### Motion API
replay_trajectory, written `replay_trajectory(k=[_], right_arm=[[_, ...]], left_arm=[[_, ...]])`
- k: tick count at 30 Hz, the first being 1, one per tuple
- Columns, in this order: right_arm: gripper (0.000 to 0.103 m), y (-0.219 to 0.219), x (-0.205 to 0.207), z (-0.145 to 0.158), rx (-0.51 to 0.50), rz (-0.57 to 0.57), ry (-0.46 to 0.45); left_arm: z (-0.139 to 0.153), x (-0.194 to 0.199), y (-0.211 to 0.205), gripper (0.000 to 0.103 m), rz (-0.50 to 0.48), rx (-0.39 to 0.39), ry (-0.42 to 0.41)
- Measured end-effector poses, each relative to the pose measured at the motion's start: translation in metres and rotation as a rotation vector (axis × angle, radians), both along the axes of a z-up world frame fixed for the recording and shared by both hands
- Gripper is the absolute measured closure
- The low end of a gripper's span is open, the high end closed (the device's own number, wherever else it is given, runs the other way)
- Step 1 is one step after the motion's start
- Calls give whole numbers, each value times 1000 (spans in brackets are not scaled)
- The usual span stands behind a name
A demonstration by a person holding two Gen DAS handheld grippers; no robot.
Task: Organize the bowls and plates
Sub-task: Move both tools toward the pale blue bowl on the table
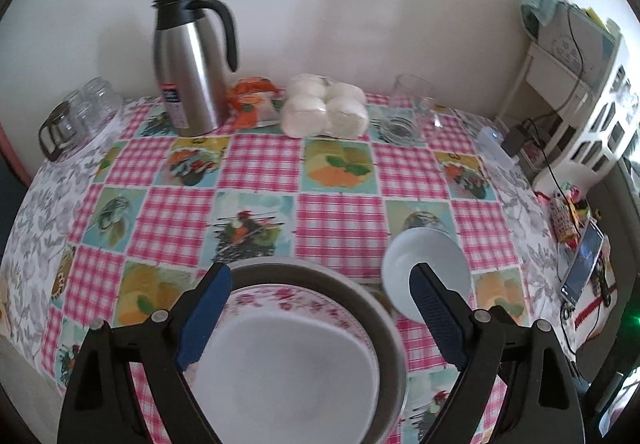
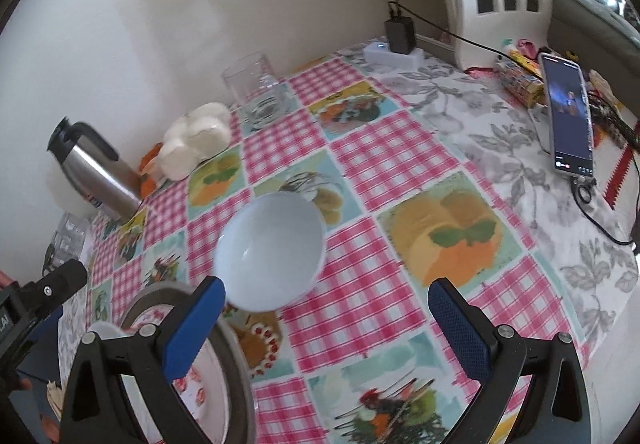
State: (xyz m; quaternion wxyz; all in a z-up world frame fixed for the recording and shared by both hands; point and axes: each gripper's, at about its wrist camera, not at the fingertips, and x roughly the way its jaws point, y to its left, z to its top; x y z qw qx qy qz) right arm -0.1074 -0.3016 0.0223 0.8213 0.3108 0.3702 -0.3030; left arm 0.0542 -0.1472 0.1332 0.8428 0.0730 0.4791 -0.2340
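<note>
My left gripper (image 1: pixel 320 308) hangs wide open over the stacked plates (image 1: pixel 288 364), gripping nothing. My right gripper (image 2: pixel 326 318) is also spread open and empty, the white bowl (image 2: pixel 270 250) sitting on the tablecloth (image 2: pixel 400 164) just ahead of its left finger.

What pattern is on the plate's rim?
Pink flowers on the plate rim, clearest in the left wrist view.
</note>
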Motion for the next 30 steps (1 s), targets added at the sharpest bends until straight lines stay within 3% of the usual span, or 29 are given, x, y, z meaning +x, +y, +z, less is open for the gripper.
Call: replay_trajectory(k=[15, 30], right_arm=[[1, -33, 13, -35, 52, -19, 55], [23, -34, 46, -66, 72, 36, 147]], left_arm=[[-25, 3, -67, 12, -57, 30, 33], [-59, 14, -93, 12, -36, 65, 71]])
